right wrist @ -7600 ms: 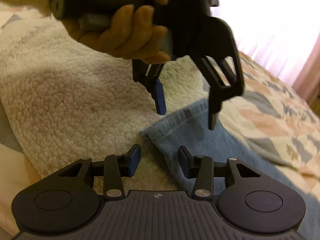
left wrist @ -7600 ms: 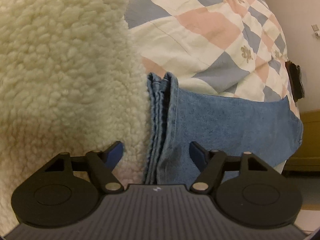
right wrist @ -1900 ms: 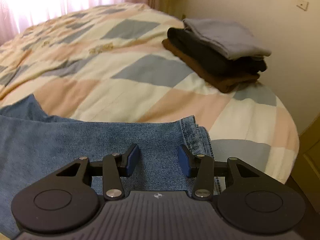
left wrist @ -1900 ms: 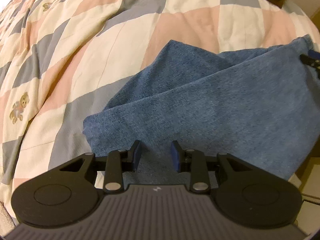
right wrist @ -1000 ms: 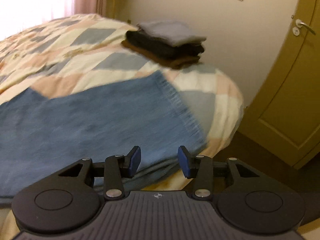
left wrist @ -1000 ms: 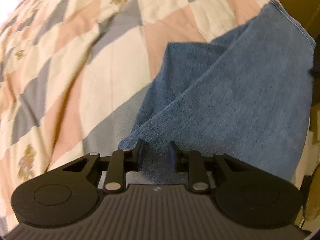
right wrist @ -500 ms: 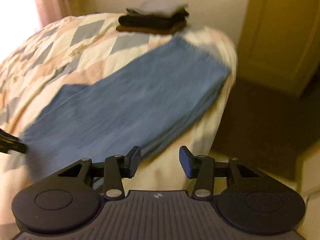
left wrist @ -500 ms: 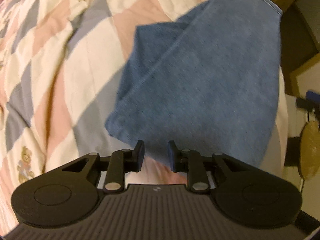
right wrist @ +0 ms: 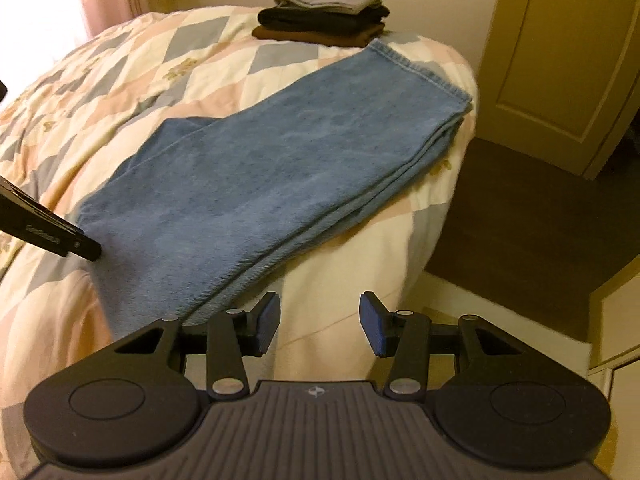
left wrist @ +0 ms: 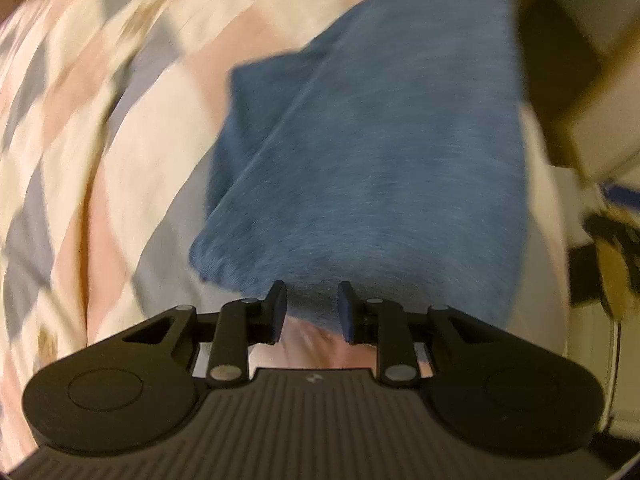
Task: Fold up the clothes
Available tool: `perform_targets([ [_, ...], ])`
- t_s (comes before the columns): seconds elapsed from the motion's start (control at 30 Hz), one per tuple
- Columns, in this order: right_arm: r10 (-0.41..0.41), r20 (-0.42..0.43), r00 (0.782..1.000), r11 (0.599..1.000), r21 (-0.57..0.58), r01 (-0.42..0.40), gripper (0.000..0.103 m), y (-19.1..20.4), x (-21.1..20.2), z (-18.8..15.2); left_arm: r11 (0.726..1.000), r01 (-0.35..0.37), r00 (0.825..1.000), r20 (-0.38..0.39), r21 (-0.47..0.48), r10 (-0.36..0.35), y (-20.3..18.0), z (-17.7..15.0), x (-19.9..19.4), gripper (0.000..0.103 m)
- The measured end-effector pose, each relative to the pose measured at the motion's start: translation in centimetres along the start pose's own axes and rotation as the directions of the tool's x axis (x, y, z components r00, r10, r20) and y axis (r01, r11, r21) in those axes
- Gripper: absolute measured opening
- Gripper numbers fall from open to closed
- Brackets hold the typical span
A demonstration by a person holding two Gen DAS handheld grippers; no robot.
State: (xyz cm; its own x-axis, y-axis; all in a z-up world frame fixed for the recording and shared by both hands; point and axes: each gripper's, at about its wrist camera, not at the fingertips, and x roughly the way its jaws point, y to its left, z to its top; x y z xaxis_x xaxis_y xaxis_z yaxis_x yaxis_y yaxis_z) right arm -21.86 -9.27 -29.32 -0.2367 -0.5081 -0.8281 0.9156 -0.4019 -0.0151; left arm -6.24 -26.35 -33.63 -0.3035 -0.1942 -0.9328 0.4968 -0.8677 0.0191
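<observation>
Right wrist view: 3 folded garments (right wrist: pixel 324 16) stacked beyond jeans (right wrist: pixel 272 168).

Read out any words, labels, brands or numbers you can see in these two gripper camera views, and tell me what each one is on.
No text reads clearly.
Small pale lettering on the black bar at the left edge of the right wrist view: too small and blurred to read.
Small pale emblem on the ribbed body of the right gripper: a symbol, not letters.
The same emblem behind the left gripper: also no letters.
The jeans, quilt and folded stack show no readable label.
</observation>
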Motion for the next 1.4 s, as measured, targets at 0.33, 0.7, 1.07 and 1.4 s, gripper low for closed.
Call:
perform_targets([
  [0.33,0.067,0.192,0.979,0.846,-0.531,0.046,0.064,10.2,-2.5,-6.2,0.376,-0.434,0.899,0.370,0.818,0.234,-3.8,-10.9,1.7,0.036],
  [0.7,-0.087,0.315,0.945,0.536,-0.785,0.311,0.067,17.5,3.8,-11.5,-0.150,-0.577,0.799,0.593,0.802,0.099,-1.1,-14.3,9.2,0.044],
  [1.07,-0.103,0.314,0.944,0.501,-0.803,0.322,0.056,17.3,6.2,-11.1,-0.233,-0.655,0.740,0.673,0.719,-0.002,0.2,-12.7,10.7,0.027],
  [1.4,0.080,0.139,0.987,0.654,-0.755,0.054,0.023,13.2,3.9,-6.6,0.133,-0.523,0.852,0.522,0.842,0.049,-0.6,-6.3,3.4,0.015],
])
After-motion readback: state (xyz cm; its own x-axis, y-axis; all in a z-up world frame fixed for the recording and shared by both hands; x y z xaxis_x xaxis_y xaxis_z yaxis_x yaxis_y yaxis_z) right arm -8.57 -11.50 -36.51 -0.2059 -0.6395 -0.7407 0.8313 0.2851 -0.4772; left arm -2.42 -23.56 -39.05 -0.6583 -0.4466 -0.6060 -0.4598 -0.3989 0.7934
